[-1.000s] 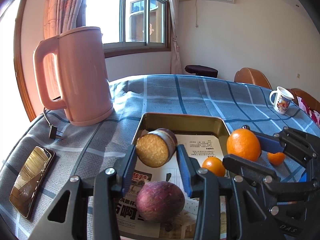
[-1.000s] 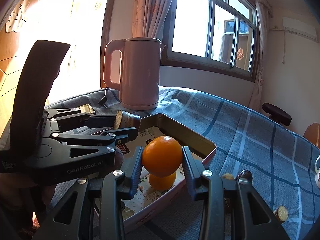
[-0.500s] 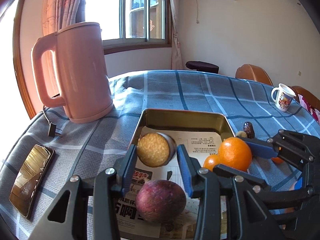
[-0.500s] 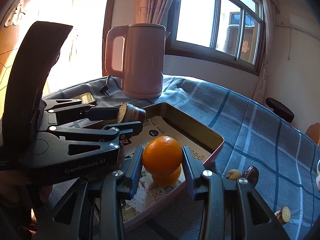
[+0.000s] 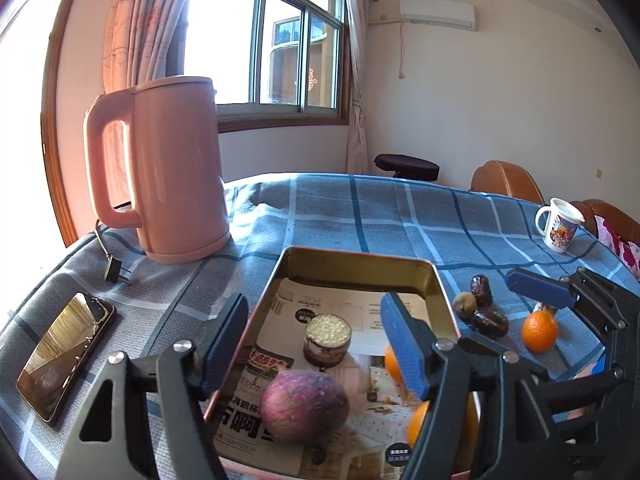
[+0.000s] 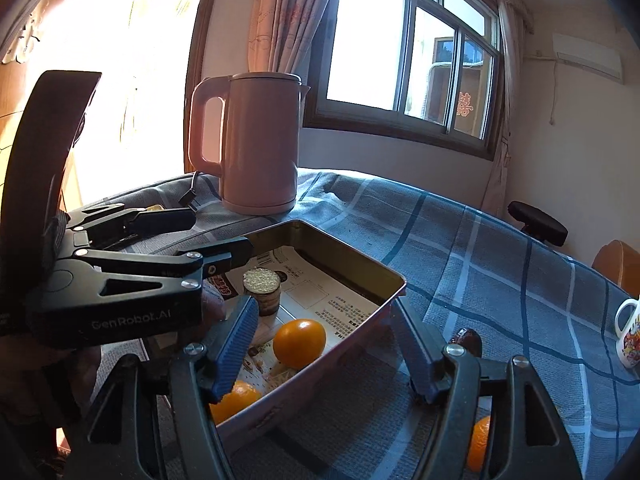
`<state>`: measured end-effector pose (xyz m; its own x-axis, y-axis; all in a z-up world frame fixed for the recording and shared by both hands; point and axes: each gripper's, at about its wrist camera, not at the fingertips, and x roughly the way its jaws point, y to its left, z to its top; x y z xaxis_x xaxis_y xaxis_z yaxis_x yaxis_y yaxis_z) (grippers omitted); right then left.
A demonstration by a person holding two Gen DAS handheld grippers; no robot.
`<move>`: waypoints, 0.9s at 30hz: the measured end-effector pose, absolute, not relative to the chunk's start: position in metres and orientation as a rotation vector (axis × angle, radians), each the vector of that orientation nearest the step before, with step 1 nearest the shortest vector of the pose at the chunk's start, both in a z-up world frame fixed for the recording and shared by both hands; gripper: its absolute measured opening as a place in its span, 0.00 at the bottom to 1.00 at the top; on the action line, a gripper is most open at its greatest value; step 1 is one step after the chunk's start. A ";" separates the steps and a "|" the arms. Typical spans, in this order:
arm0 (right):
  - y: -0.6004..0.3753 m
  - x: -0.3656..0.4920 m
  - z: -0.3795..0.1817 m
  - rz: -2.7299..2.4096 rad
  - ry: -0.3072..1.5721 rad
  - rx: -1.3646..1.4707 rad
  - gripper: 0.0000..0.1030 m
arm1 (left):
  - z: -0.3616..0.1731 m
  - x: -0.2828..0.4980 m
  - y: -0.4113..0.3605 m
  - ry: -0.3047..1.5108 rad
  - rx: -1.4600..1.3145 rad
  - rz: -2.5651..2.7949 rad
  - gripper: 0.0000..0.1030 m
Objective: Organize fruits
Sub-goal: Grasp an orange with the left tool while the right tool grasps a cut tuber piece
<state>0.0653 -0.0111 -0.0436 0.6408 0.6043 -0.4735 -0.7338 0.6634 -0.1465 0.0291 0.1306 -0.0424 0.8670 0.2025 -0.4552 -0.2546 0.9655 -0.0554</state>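
Note:
A gold metal tray (image 5: pixel 356 258) lined with newspaper sits on the blue checked tablecloth. In it stand a cut purple fruit piece (image 5: pixel 328 338), cut face up, a whole purple fruit (image 5: pixel 304 406) and two oranges (image 6: pixel 299 342) (image 6: pixel 236 398). My left gripper (image 5: pixel 316 344) is open and empty above the tray. My right gripper (image 6: pixel 324 340) is open and empty over the tray's right rim (image 6: pixel 384 304). A small orange (image 5: pixel 539 330) and several dark dates (image 5: pixel 482 308) lie on the cloth right of the tray.
A pink kettle (image 5: pixel 168 176) with its cord and plug (image 5: pixel 116 276) stands behind the tray at left. A phone (image 5: pixel 66 354) lies at the left edge. A white printed mug (image 5: pixel 560 228) stands far right. Chairs stand beyond the table.
Both grippers have opened. The cut purple piece left my left gripper and now stands in the tray. The orange left my right gripper and lies in the tray. Both grippers have drawn back.

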 end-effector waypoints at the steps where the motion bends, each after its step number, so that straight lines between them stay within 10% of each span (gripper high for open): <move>1: -0.020 0.066 -0.043 0.756 0.401 -0.342 0.68 | -0.040 0.029 0.124 0.454 -0.109 0.225 0.69; 27: -0.195 0.147 -0.041 0.275 0.543 0.002 0.68 | -0.060 0.115 -0.058 0.674 0.105 -0.193 0.74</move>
